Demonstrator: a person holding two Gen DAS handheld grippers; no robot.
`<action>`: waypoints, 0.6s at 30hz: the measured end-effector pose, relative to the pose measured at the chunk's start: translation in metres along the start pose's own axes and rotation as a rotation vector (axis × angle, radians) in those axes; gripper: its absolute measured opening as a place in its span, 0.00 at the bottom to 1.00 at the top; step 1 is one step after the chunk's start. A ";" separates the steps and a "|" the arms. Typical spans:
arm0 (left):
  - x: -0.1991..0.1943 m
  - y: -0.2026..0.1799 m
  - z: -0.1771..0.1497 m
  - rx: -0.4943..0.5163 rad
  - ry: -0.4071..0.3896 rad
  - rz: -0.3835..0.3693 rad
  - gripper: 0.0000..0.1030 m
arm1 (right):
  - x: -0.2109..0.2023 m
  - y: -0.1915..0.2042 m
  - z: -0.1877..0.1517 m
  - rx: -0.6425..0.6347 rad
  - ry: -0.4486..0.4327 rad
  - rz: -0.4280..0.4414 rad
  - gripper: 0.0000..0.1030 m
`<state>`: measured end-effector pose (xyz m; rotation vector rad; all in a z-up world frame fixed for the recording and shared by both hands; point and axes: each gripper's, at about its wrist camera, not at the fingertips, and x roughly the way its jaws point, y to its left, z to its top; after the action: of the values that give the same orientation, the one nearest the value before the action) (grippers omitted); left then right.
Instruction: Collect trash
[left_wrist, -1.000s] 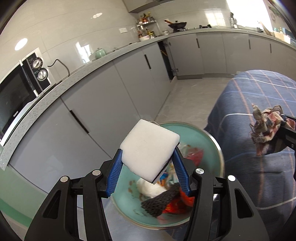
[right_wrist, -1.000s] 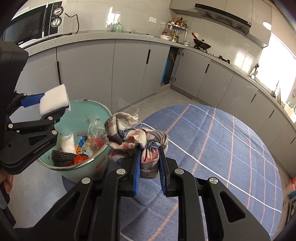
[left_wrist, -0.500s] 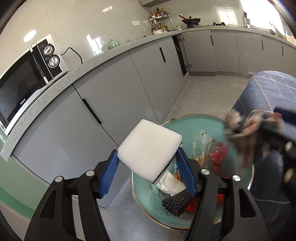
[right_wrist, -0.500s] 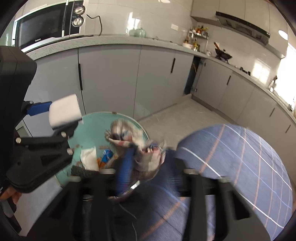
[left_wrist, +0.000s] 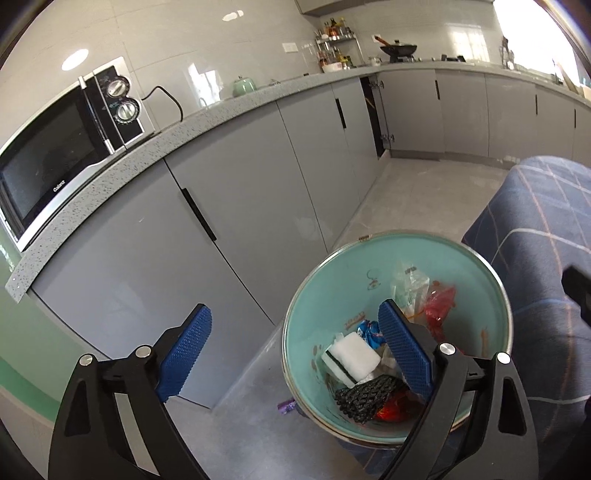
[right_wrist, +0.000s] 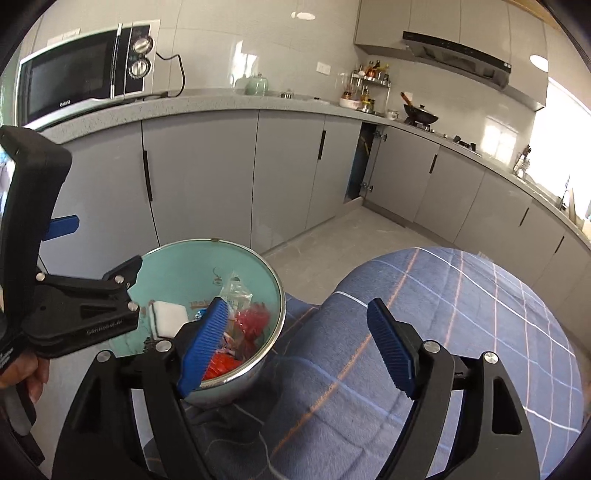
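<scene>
Your left gripper (left_wrist: 295, 354): jaws just opened wide, nothing between pads. White sponge (left_wrist: 354, 352) lies in teal bin (left_wrist: 476, 251) among wrappers, beside black mesh (left_wrist: 369, 398). Your right gripper (right_wrist: 295, 343): jaws just opened, empty, above bin edge and blue plaid cloth (right_wrist: 461, 295).

The black mesh (left_wrist: 365, 400) and part of the white sponge (right_wrist: 168, 317) are hidden behind gripper fingers; the microwave (left_wrist: 44, 162) is cut off.

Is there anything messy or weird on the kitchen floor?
Yes. A small purple wrapper lies on the floor just beside the teal trash bin, not inside it. One cabinet door across the kitchen also hangs ajar.
</scene>
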<state>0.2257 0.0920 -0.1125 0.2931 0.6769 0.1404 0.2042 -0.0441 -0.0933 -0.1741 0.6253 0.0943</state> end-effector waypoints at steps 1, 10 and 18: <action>-0.004 0.001 0.000 -0.005 -0.008 -0.001 0.88 | -0.005 0.000 -0.001 0.003 -0.006 -0.001 0.75; -0.042 -0.001 0.006 -0.008 -0.082 -0.018 0.90 | -0.038 -0.005 0.001 0.029 -0.058 -0.019 0.79; -0.058 0.000 0.011 -0.014 -0.119 -0.023 0.92 | -0.054 -0.011 0.002 0.047 -0.083 -0.034 0.80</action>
<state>0.1881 0.0767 -0.0697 0.2779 0.5614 0.1044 0.1637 -0.0559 -0.0587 -0.1347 0.5416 0.0535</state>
